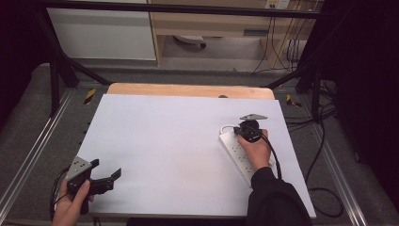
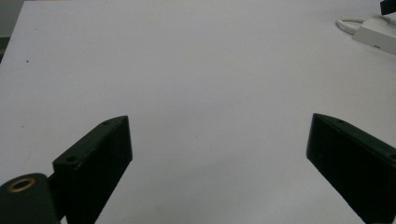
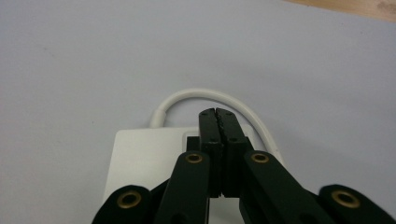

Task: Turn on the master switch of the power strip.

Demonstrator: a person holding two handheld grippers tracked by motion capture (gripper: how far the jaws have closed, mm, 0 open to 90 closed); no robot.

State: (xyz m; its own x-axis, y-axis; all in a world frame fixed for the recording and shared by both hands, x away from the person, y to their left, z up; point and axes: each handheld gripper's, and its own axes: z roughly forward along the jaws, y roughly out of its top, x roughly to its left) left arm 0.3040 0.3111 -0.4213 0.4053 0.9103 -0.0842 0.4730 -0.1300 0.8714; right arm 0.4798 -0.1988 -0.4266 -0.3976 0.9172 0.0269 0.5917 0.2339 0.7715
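A white power strip [image 1: 235, 149] lies on the right side of the white table top [image 1: 164, 136], its white cable [image 3: 196, 93] looping out of the far end. My right gripper [image 1: 241, 132] is over that far end, and its jaws [image 3: 217, 112] are pressed together with nothing between them, tips just above the strip [image 3: 144, 158] near the cable. My left gripper [image 1: 106, 169] is held at the table's near left corner. Its jaws [image 2: 219, 135] stand wide apart over bare table, with the strip [image 2: 376, 32] far off.
A strip of bare wood [image 1: 188, 89] shows at the table's far edge. Black frame bars [image 1: 61, 70] rise at both far corners. Cables [image 1: 324, 188] trail on the floor to the right of the table, and a pale cabinet [image 1: 103, 33] stands beyond.
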